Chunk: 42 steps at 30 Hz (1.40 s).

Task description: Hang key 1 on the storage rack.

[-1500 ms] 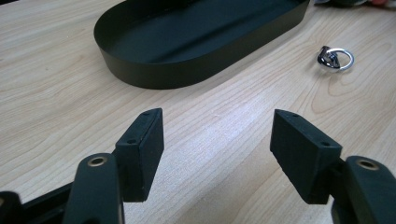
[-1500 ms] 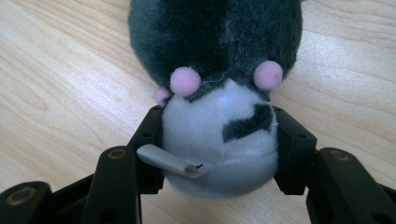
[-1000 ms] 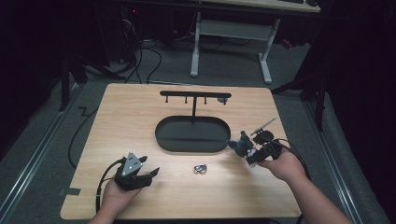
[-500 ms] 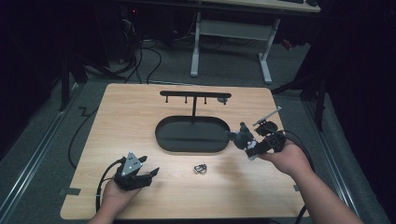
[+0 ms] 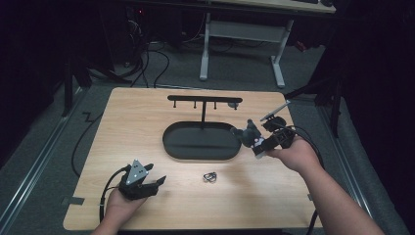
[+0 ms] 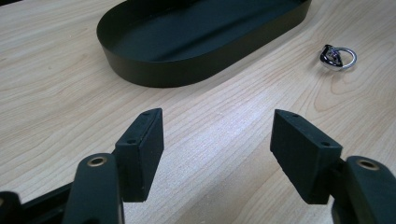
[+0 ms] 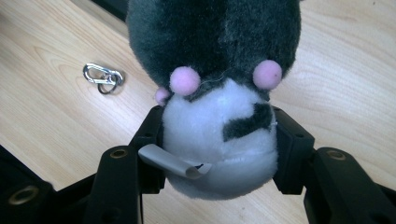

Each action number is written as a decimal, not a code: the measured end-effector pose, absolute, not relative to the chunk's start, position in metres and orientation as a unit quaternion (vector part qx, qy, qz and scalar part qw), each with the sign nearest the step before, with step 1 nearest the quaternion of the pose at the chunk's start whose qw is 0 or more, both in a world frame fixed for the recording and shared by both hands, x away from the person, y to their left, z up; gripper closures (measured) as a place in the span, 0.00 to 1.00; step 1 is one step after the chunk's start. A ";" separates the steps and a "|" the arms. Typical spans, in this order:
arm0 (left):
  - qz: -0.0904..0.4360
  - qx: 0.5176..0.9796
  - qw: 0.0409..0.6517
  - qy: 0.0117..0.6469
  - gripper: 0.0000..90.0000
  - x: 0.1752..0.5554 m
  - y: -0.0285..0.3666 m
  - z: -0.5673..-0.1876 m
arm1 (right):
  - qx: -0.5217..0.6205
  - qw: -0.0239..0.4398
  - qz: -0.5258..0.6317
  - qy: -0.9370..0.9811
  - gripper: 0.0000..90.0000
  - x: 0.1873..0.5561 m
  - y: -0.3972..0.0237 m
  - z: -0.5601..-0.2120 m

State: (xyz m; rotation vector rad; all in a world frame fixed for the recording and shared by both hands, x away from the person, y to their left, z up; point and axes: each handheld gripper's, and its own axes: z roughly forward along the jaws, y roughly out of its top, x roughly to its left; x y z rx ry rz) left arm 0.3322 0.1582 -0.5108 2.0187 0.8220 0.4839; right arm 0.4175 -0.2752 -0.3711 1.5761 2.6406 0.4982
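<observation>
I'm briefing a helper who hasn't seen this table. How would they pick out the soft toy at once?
Start at the black oval tray in the middle of the wooden table, under the hook stand. At the tray's right end, the right gripper is clamped on the plush toy. It is furry, dark grey and white with pink pom-poms, unlike the small metal key ring lying on the table.

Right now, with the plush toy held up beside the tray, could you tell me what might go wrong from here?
1. The right tool pinches only the soft white end of the plush toy; its dark bulk hangs beyond the pads, so it may slip or swing.
2. The stand's crossbar rises over the black tray close to the toy, which could snag on it.
3. The metal ring clip lies loose on the table and could be knocked.
</observation>
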 end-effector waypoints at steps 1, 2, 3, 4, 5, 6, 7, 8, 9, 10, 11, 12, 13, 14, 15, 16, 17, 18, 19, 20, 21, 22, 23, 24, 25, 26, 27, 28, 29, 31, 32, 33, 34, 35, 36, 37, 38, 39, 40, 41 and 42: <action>0.195 0.813 0.439 0.331 0.40 0.332 0.159 -0.511 | 0.502 0.013 0.163 0.849 0.53 0.419 -0.275 -0.370; 0.194 0.813 0.438 0.331 0.40 0.332 0.159 -0.511 | 0.503 0.011 0.166 0.848 0.53 0.421 -0.274 -0.368; 0.195 0.812 0.438 0.331 0.40 0.332 0.159 -0.511 | 0.505 0.011 0.169 0.847 0.53 0.423 -0.274 -0.366; 0.194 0.812 0.439 0.331 0.40 0.332 0.159 -0.511 | 0.506 0.009 0.172 0.845 0.53 0.424 -0.273 -0.363; 0.194 0.813 0.439 0.331 0.40 0.332 0.159 -0.511 | 0.510 0.009 0.170 0.843 0.53 0.426 -0.273 -0.360; 0.194 0.812 0.439 0.331 0.40 0.332 0.158 -0.511 | 0.507 0.011 0.170 0.845 0.53 0.427 -0.273 -0.358; 0.194 0.813 0.438 0.330 0.40 0.332 0.158 -0.511 | 0.506 0.015 0.170 0.845 0.53 0.429 -0.272 -0.356; 0.193 0.814 0.438 0.330 0.40 0.332 0.158 -0.511 | 0.508 0.016 0.173 0.844 0.53 0.430 -0.272 -0.353; 0.193 0.814 0.438 0.329 0.40 0.332 0.158 -0.512 | 0.510 0.017 0.174 0.842 0.53 0.431 -0.272 -0.351; 0.193 0.814 0.438 0.329 0.40 0.332 0.158 -0.512 | 0.508 0.018 0.174 0.843 0.53 0.432 -0.272 -0.348; 0.193 0.814 0.438 0.329 0.40 0.332 0.158 -0.512 | 0.509 0.017 0.176 0.843 0.53 0.433 -0.272 -0.347; 0.192 0.814 0.438 0.329 0.40 0.332 0.158 -0.511 | 0.509 0.018 0.177 0.842 0.53 0.433 -0.272 -0.345; 0.192 0.814 0.438 0.329 0.40 0.332 0.159 -0.511 | 0.510 0.016 0.177 0.842 0.53 0.434 -0.272 -0.343; 0.192 0.814 0.438 0.329 0.40 0.332 0.159 -0.511 | 0.512 0.015 0.177 0.840 0.53 0.435 -0.272 -0.341; 0.192 0.814 0.438 0.329 0.40 0.332 0.159 -0.512 | 0.511 0.012 0.180 0.840 0.53 0.436 -0.272 -0.340; 0.192 0.814 0.438 0.329 0.40 0.332 0.159 -0.512 | 0.512 0.013 0.179 0.840 0.53 0.436 -0.272 -0.338; 0.192 0.814 0.438 0.329 0.40 0.332 0.159 -0.512 | 0.513 0.013 0.178 0.840 0.53 0.437 -0.272 -0.336; 0.192 0.814 0.438 0.328 0.40 0.332 0.159 -0.512 | 0.514 0.014 0.180 0.838 0.53 0.437 -0.272 -0.334; 0.192 0.814 0.439 0.329 0.40 0.332 0.159 -0.512 | 0.515 0.012 0.182 0.838 0.53 0.438 -0.272 -0.333; 0.193 0.814 0.438 0.328 0.40 0.332 0.159 -0.512 | 0.514 0.014 0.179 0.838 0.53 0.438 -0.271 -0.331; 0.192 0.815 0.437 0.328 0.40 0.332 0.159 -0.511 | 0.516 0.016 0.181 0.837 0.53 0.439 -0.271 -0.330; 0.192 0.815 0.438 0.328 0.40 0.332 0.158 -0.512 | 0.517 0.017 0.182 0.836 0.53 0.440 -0.271 -0.328; 0.192 0.815 0.438 0.327 0.40 0.332 0.158 -0.512 | 0.517 0.018 0.182 0.836 0.53 0.441 -0.270 -0.326; 0.191 0.816 0.437 0.327 0.40 0.332 0.159 -0.511 | 0.517 0.020 0.182 0.836 0.53 0.442 -0.270 -0.325; 0.191 0.815 0.439 0.327 0.40 0.332 0.158 -0.512 | 0.516 0.024 0.183 0.836 0.53 0.443 -0.269 -0.323; 0.189 0.815 0.440 0.326 0.39 0.332 0.159 -0.512 | 0.514 0.026 0.182 0.838 0.53 0.444 -0.269 -0.321; 0.188 0.815 0.441 0.325 0.39 0.332 0.159 -0.512 | 0.516 0.028 0.183 0.837 0.53 0.444 -0.268 -0.320; 0.190 0.815 0.441 0.325 0.39 0.332 0.159 -0.512 | 0.515 0.029 0.186 0.836 0.53 0.445 -0.268 -0.319; 0.190 0.815 0.441 0.324 0.39 0.332 0.159 -0.512 | 0.515 0.029 0.187 0.836 0.53 0.446 -0.267 -0.318; 0.191 0.816 0.440 0.323 0.39 0.332 0.159 -0.511 | 0.515 0.031 0.187 0.836 0.53 0.447 -0.264 -0.316; 0.190 0.816 0.439 0.323 0.39 0.332 0.159 -0.511 | 0.513 0.035 0.190 0.836 0.53 0.448 -0.263 -0.316; 0.188 0.818 0.438 0.322 0.39 0.332 0.159 -0.511 | 0.513 0.036 0.189 0.836 0.53 0.448 -0.262 -0.315; 0.187 0.818 0.438 0.322 0.39 0.332 0.158 -0.512 | 0.512 0.039 0.192 0.836 0.53 0.449 -0.262 -0.313; 0.186 0.819 0.437 0.321 0.39 0.332 0.158 -0.512 | 0.512 0.043 0.193 0.836 0.53 0.449 -0.261 -0.312; 0.186 0.819 0.438 0.322 0.39 0.332 0.158 -0.512 | 0.514 0.045 0.195 0.834 0.53 0.450 -0.261 -0.312; 0.185 0.820 0.437 0.321 0.39 0.332 0.157 -0.512 | 0.513 0.046 0.196 0.834 0.53 0.451 -0.261 -0.311; 0.184 0.820 0.436 0.320 0.39 0.332 0.157 -0.513 | 0.512 0.049 0.198 0.834 0.53 0.452 -0.261 -0.311; 0.184 0.820 0.437 0.320 0.39 0.332 0.157 -0.512 | 0.514 0.051 0.198 0.833 0.53 0.453 -0.261 -0.312; 0.185 0.820 0.438 0.320 0.39 0.332 0.157 -0.512 | 0.516 0.054 0.196 0.832 0.53 0.454 -0.262 -0.312; 0.185 0.820 0.438 0.319 0.39 0.332 0.157 -0.512 | 0.518 0.057 0.193 0.831 0.53 0.455 -0.262 -0.313; 0.186 0.820 0.438 0.320 0.39 0.332 0.157 -0.512 | 0.522 0.061 0.191 0.829 0.53 0.455 -0.264 -0.314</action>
